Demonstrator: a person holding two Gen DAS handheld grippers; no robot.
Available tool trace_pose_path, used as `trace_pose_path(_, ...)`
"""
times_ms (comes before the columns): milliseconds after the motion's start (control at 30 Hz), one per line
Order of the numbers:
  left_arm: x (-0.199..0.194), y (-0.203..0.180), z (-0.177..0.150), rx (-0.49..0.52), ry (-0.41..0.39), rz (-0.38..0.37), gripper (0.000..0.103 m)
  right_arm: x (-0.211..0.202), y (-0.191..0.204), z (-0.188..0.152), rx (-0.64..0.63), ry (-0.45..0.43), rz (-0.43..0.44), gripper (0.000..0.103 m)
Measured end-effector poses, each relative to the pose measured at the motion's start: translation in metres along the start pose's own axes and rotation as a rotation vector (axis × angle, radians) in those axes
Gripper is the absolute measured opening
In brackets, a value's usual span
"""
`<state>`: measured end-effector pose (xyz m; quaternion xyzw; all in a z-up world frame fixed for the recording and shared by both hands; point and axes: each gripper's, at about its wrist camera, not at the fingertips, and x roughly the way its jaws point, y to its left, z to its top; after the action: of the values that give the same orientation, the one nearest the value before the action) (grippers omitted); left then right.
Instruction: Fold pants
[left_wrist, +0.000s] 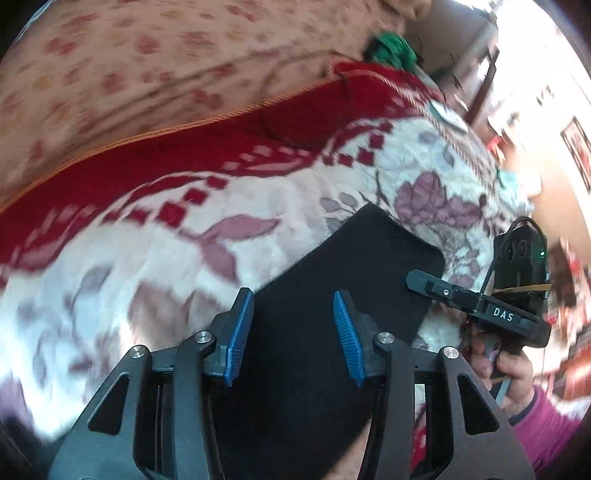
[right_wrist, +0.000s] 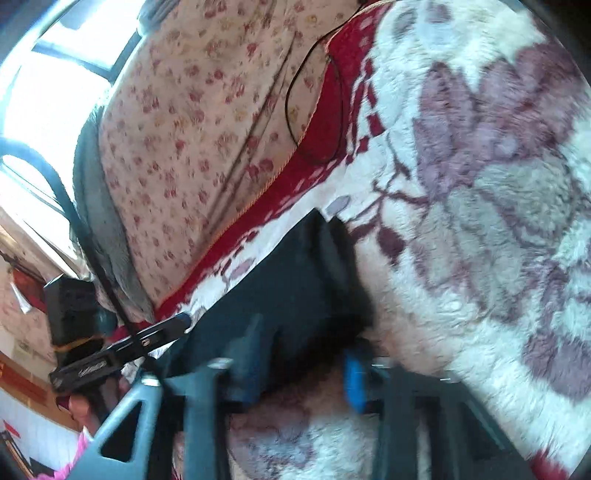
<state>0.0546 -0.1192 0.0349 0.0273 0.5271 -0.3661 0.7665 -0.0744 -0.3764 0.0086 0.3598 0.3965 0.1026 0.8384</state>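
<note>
The black pants (left_wrist: 354, 266) lie folded on a fluffy white blanket with red and purple flowers (left_wrist: 147, 266). My left gripper (left_wrist: 293, 314) is open, its blue pads (left_wrist: 240, 332) standing apart just above the near end of the pants. The right gripper (left_wrist: 410, 277) shows at the right edge of the pants in the left wrist view, held by a hand. In the right wrist view the pants (right_wrist: 295, 280) lie just ahead of the right gripper (right_wrist: 303, 354), whose blue pads (right_wrist: 354, 380) are apart and blurred. The left gripper (right_wrist: 184, 321) shows at the left there.
A cream flowered sheet or pillow (left_wrist: 147, 74) lies beyond the blanket's red border (left_wrist: 184, 155). A thin black cable (right_wrist: 295, 110) loops over it. A green object (left_wrist: 391, 48) sits at the far end. A bright window (right_wrist: 48, 92) is at the left.
</note>
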Motion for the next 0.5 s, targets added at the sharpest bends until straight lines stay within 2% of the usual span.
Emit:
trace_pose_path(100, 0.020, -0.004, 0.017, 0.078, 0.047, -0.010, 0.045, -0.002, -0.008, 0.000, 0.021, 0.000, 0.041, 0.022)
trace_pose_path(200, 0.041, -0.008, 0.032, 0.128, 0.102, -0.065, 0.045, 0.001, -0.006, 0.000, 0.000, 0.004, 0.035, 0.022)
trace_pose_path(300, 0.059, -0.015, 0.040, 0.192, 0.169, -0.101, 0.046, 0.006, -0.013, 0.004, 0.052, 0.004, 0.070, 0.022)
trace_pose_path(367, 0.064, -0.022, 0.045, 0.242, 0.182, -0.142, 0.057, 0.006, -0.018, 0.005, 0.080, 0.003, 0.096, 0.022)
trace_pose_path(467, 0.074, -0.031, 0.051, 0.277, 0.248, -0.251, 0.059, 0.008, -0.017, 0.006, 0.080, 0.003, 0.099, 0.022)
trace_pose_path(500, 0.078, -0.035, 0.051, 0.294, 0.263, -0.250, 0.060, 0.008, -0.017, 0.006, 0.081, 0.002, 0.102, 0.022)
